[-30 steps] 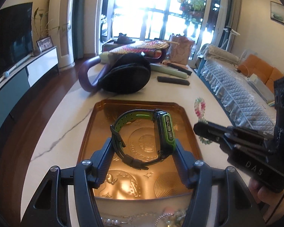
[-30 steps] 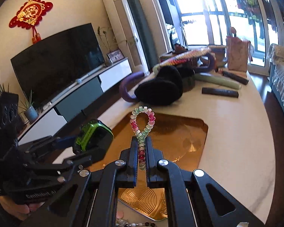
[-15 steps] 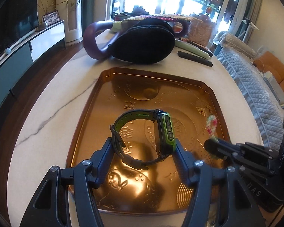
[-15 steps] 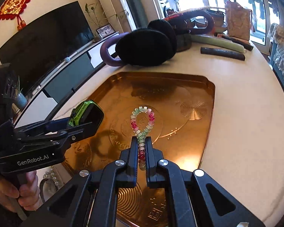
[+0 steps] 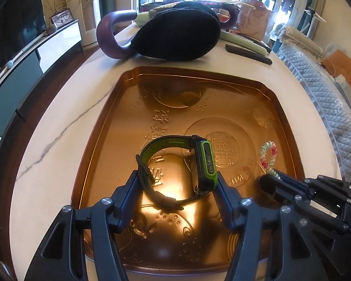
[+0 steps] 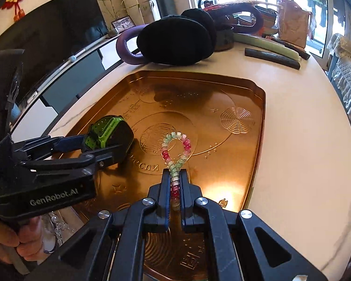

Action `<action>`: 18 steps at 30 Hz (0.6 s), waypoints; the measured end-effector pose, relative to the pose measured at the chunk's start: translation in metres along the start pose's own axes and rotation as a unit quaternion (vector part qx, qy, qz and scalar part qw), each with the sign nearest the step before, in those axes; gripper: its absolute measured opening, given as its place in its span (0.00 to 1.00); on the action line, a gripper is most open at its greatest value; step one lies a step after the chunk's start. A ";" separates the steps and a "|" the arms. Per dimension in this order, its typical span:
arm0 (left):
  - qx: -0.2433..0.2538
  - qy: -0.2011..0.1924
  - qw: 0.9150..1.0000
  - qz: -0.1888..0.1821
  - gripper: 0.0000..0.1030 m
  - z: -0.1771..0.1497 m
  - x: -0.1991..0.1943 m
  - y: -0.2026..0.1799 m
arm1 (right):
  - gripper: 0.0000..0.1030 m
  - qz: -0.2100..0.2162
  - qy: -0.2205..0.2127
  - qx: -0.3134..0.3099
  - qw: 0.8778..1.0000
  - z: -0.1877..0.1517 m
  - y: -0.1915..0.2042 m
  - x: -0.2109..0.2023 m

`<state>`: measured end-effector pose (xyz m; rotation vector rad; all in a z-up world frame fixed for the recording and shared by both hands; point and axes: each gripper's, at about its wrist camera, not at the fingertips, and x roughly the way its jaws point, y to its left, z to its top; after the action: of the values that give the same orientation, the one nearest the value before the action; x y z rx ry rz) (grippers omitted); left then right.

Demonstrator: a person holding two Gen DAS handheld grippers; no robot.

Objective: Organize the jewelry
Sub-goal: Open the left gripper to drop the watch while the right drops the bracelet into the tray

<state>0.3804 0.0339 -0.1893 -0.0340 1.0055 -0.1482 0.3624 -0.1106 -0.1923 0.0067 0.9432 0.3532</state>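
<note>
we are holding the left gripper over the copper tray, its fingers closing on a green and black watch, one pad on the strap and one on the case, so the jaws are standing about a watch-width apart. whether the watch is touching the tray we cannot tell. just beside it, we are keeping the right gripper nearly closed, pinching a pink and green beaded bracelet whose loop is sticking out ahead above the tray's middle. the tray is sitting on a pale marble table, and black earmuffs are lying beyond its far edge.
</note>
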 end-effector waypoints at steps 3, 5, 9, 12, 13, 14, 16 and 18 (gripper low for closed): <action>-0.013 0.000 1.000 0.002 0.61 0.000 0.000 0.004 | 0.10 0.004 -0.009 0.019 1.000 -0.002 -0.004 -0.002; -0.012 0.008 1.000 -0.009 0.64 0.000 0.002 0.004 | 0.11 0.005 -0.007 0.027 1.000 -0.002 -0.006 -0.002; -0.027 0.007 1.000 -0.003 0.73 -0.002 -0.005 0.009 | 0.48 0.020 -0.008 0.044 0.999 -0.001 -0.010 -0.003; -0.064 -0.009 0.998 -0.016 0.89 -0.006 -0.021 0.022 | 0.57 0.027 -0.011 0.065 0.997 -0.002 -0.014 -0.011; -0.076 -0.012 0.997 -0.024 0.89 -0.008 -0.029 0.026 | 0.58 0.030 -0.012 0.069 0.997 -0.002 -0.015 -0.013; -0.080 -0.014 0.996 -0.025 0.89 -0.010 -0.037 0.030 | 0.59 0.034 -0.016 0.072 0.997 -0.002 -0.014 -0.020; -0.075 -0.023 0.997 -0.022 0.90 -0.016 -0.051 0.033 | 0.61 0.038 -0.026 0.068 0.997 -0.003 -0.010 -0.033; -0.067 -0.039 0.997 -0.009 0.90 -0.026 -0.068 0.034 | 0.62 0.038 -0.037 0.060 0.997 -0.004 -0.006 -0.046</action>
<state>0.3268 0.0779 -0.1495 -0.1696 0.9353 -0.0959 0.3359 -0.1306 -0.1592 0.1653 0.8919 0.3633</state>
